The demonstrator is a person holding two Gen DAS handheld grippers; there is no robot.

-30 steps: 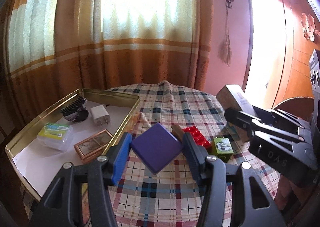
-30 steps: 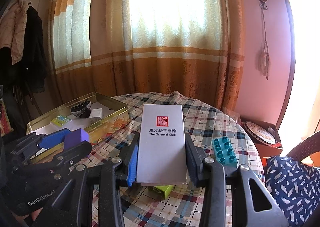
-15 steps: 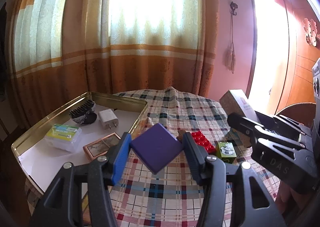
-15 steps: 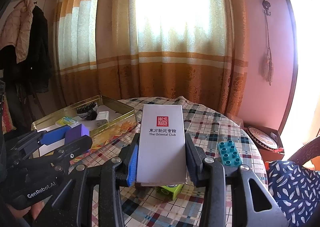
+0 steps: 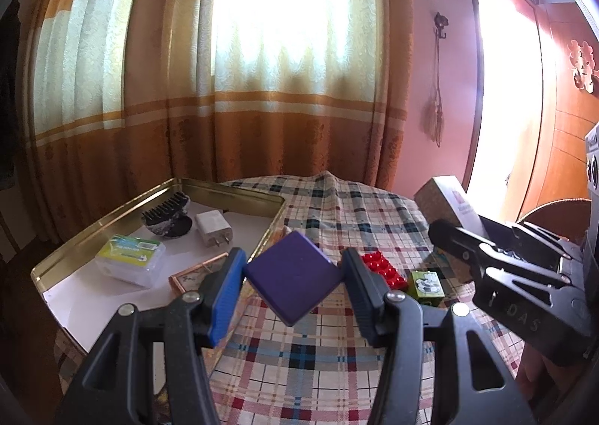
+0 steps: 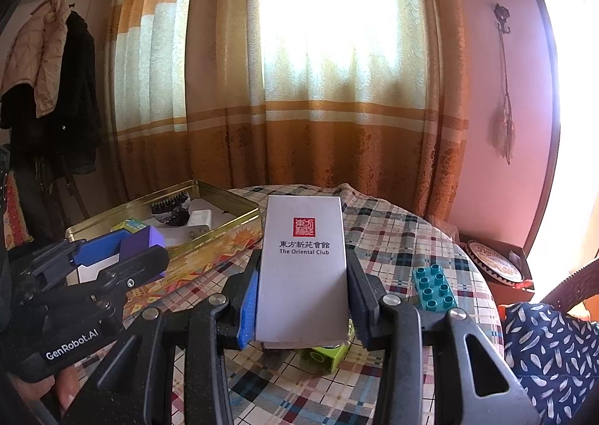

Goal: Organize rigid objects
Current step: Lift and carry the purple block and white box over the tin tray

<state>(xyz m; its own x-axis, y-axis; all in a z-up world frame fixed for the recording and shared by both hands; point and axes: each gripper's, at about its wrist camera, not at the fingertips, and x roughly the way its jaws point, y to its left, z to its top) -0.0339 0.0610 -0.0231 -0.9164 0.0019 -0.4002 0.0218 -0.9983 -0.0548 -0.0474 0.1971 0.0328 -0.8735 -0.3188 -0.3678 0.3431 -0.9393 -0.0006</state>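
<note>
Stock as I see it: left gripper (image 5: 294, 284) clamped on purple block (image 5: 294, 281) by two corners, gold tin (image 5: 93, 230) ahead-left; right gripper (image 6: 301, 288) clamped on grey box (image 6: 302, 264), teal brick (image 6: 434, 286) just right.

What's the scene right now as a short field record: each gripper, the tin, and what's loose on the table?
left gripper: jaws shut on purple block, held by its corners
right gripper: jaws shut on grey box
gold tin: brush, white charger, clear case, framed card
on tablecloth: red brick, green cube, teal brick
</note>
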